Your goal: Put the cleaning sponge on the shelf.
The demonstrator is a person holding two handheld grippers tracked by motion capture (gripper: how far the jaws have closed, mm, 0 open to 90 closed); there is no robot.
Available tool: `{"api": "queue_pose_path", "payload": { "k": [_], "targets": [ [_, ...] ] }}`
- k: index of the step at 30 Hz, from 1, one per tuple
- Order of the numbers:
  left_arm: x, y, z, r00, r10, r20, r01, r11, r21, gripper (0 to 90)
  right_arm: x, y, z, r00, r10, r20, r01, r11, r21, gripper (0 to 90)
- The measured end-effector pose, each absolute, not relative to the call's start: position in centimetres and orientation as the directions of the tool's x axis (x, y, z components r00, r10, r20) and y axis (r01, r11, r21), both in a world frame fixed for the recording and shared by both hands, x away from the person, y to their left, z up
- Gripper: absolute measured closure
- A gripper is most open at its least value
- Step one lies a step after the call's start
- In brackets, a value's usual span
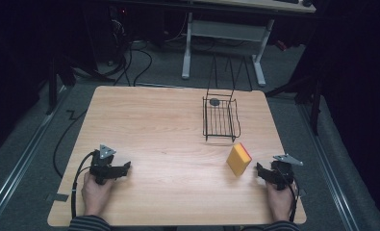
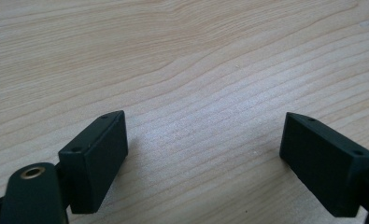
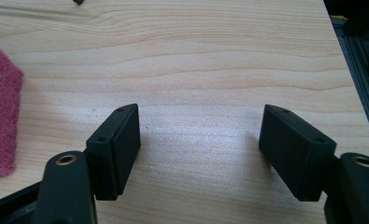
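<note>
A yellow sponge with a red scouring side (image 1: 239, 159) lies on the wooden table (image 1: 168, 144) at the front right. Its red face (image 3: 0, 121) shows at the left edge of the right gripper view. My right gripper (image 1: 263, 172) rests on the table just right of the sponge, open, with bare wood between its jaws (image 3: 201, 140). My left gripper (image 1: 122, 169) rests near the front left of the table, also open over bare wood (image 2: 203, 144). A hand holds each gripper from the table's front edge.
A black wire rack (image 1: 220, 118) stands at the back right of the table, with a small dark round object (image 1: 214, 101) at its far end. The table's right edge (image 3: 348, 56) runs close beside my right gripper. A desk frame (image 1: 223, 43) stands beyond the table.
</note>
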State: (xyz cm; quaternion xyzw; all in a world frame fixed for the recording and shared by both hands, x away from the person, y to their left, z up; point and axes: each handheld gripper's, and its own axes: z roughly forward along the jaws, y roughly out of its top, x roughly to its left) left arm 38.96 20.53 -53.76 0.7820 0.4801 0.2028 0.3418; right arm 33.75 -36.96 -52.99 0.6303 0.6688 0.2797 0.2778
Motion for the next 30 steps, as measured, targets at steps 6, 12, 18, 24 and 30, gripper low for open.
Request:
{"api": "queue_pose_path", "payload": {
  "k": [6, 12, 18, 24, 30],
  "targets": [
    [39.0, 20.5, -53.8, 0.456, 0.89, -0.012, 0.613, -0.304, 0.729, 15.7, 33.8, -36.8, -53.0, -0.079, 0.997, -0.014, 0.693, 0.066, 0.718, 25.1],
    [38.9, 20.5, -53.8, 0.456, 0.89, -0.012, 0.612, -0.304, 0.73, 15.8, 33.6, -36.7, -52.9, -0.075, 0.997, -0.013, 0.701, 0.061, 0.711, 25.8],
    [38.9, 20.6, -53.8, 0.458, 0.889, -0.012, 0.612, -0.306, 0.729, 15.8, 33.5, -36.7, -52.8, -0.069, 0.998, -0.004, 0.703, 0.052, 0.71, 31.0],
    [38.9, 20.6, -53.8, 0.458, 0.889, -0.012, 0.613, -0.306, 0.729, 15.8, 33.2, -36.7, -52.3, -0.082, 0.996, 0.024, 0.688, 0.039, 0.725, 32.2],
    [38.9, 20.6, -53.8, 0.458, 0.889, -0.012, 0.612, -0.306, 0.729, 15.8, 32.9, -36.6, -51.5, -0.091, 0.995, 0.045, 0.667, 0.027, 0.745, 32.8]
  ]
}}
